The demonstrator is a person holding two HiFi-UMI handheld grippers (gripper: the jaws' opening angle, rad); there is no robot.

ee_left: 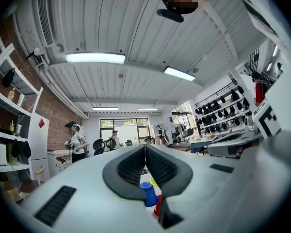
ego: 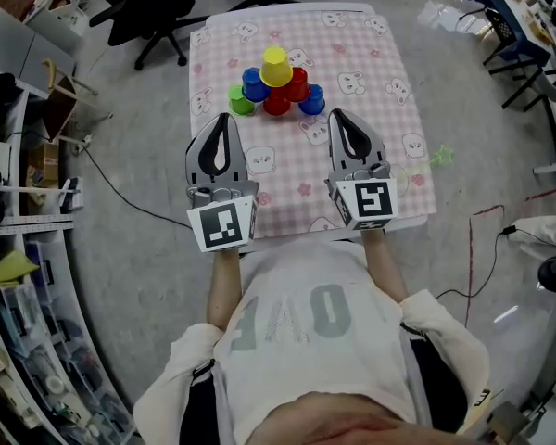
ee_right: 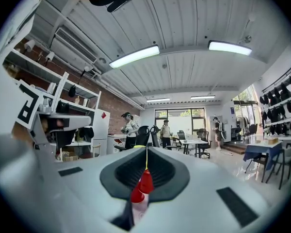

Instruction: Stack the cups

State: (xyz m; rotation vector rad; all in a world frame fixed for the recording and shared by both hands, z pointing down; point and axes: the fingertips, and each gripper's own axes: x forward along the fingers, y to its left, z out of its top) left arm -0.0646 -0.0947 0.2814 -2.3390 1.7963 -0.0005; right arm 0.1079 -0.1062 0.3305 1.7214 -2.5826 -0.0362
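An open-plan lab or workshop: office chairs [ego: 157,7] at the frame's top, cluttered shelves [ego: 23,323] down the left edge, cables [ego: 120,191] across the grey floor [ego: 139,248], strip lights [ee_right: 134,56] overhead, a brick wall [ee_right: 119,106].

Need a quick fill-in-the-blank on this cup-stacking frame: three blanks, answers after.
1. The topmost cup is coloured ____.
2. In the head view, the green cup is the cup farthest to the ____.
3. The left hand-held gripper and the right hand-held gripper both have their jaws ____, with nothing held.
Missing words: yellow; left; shut.
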